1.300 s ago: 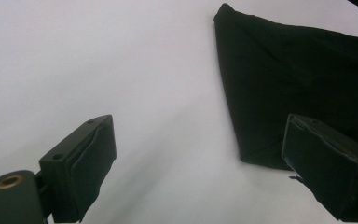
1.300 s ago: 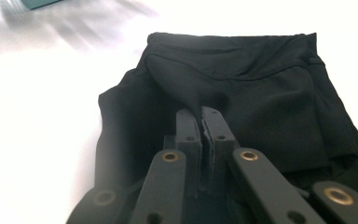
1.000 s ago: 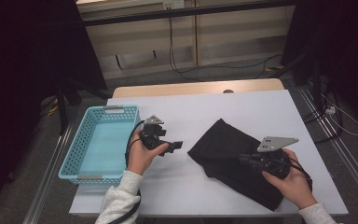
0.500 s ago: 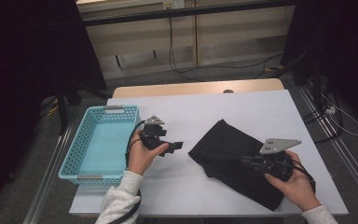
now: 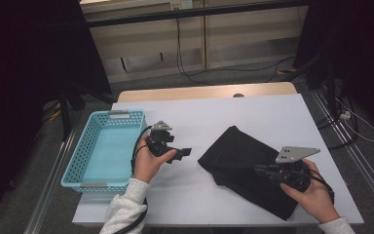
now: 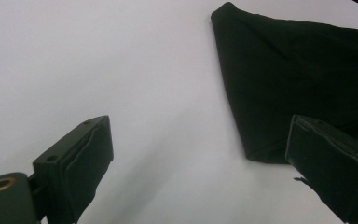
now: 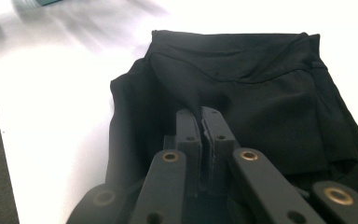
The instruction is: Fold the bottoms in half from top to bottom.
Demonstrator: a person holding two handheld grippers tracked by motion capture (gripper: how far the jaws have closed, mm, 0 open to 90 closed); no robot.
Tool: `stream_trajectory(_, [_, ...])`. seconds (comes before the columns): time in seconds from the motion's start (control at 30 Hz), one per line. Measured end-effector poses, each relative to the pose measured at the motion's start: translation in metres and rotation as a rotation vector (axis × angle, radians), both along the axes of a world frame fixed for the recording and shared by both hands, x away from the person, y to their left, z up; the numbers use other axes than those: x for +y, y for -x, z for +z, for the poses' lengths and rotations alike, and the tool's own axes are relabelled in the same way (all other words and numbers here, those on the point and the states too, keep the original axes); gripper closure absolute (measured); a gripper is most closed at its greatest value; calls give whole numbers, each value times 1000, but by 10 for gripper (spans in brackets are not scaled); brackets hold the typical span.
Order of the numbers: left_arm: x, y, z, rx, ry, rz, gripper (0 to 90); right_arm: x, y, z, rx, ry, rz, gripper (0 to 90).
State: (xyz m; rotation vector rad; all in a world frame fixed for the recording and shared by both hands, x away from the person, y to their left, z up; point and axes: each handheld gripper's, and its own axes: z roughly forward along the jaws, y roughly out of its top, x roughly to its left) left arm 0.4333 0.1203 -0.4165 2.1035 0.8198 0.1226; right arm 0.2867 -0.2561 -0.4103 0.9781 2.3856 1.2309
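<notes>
Your right gripper (image 5: pixel 265 170) sat over the near-right part of the folded black fabric garment (image 5: pixel 243 161), jaws pressed together w/ barely a slit between the pads. In the right gripper view those closed jaws (image 7: pixel 200 123) lay low over the cloth, pointing along it toward its far fold; can't tell whether any fabric was pinched between them. Your right hand (image 5: pixel 311 192) held the tool's body at the table's near-right edge, grey three-cornered plate on top.

Your left gripper (image 5: pixel 182 152) was well apart from the garment, over bare white tabletop (image 5: pixel 253 112) between the cloth and the light-blue plastic mesh basket (image 5: pixel 78 161). Its jaws stood wide open, nothing between them: in the left gripper view the two black pads (image 6: pixel 81 170) framed plain table, w/ the garment's (image 6: pixel 298 79) near corner just ahead, toward the right-hand pad. Your left hand (image 5: pixel 151 161) gripped that tool just beside the basket's right wall.

Garment lay flat on the table, right of centre, one corner pointing at the left gripper, creased in soft folds. Basket stood at the table's left edge, handles on the far and near short sides.
</notes>
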Motion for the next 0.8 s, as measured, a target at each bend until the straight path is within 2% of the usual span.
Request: stream_trajectory(0.8, [0, 0, 0, 2, -1, -2, 73, -12, 8, 1, 1, 0, -13, 873])
